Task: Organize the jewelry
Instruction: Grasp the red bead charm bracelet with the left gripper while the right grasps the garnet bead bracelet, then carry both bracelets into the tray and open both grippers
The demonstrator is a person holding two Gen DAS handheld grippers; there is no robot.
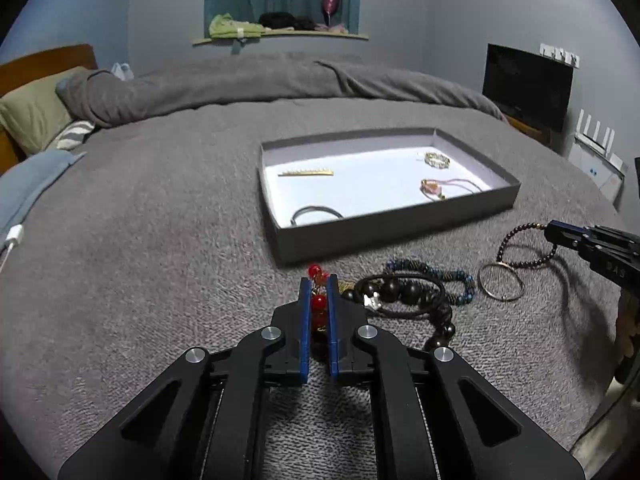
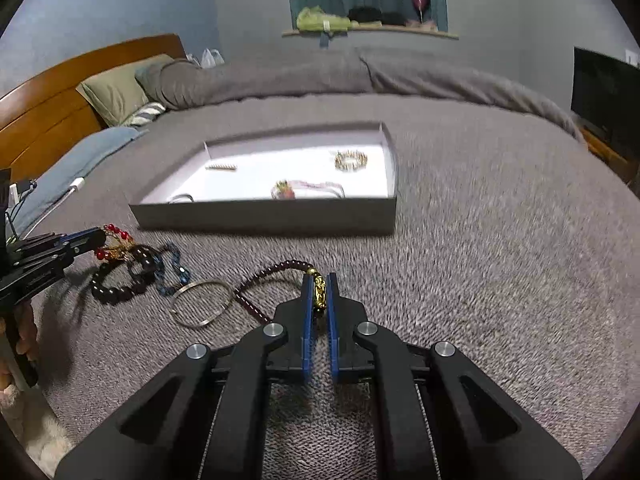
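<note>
path to tray (image 1: 400, 232): open blanket (image 1: 160, 240) | obstacle: bracelet pile (image 1: 408, 292) between tongs

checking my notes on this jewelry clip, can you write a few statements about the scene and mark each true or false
1. The left gripper is shut on the red bead piece. True.
2. The right gripper is open over bare blanket. False: it is shut on the gold charm of the dark bead bracelet.
3. The tray holds no jewelry. False: a gold comb and other pieces lie in it.
4. The metal bangle lies on the blanket, outside the tray. True.
</note>
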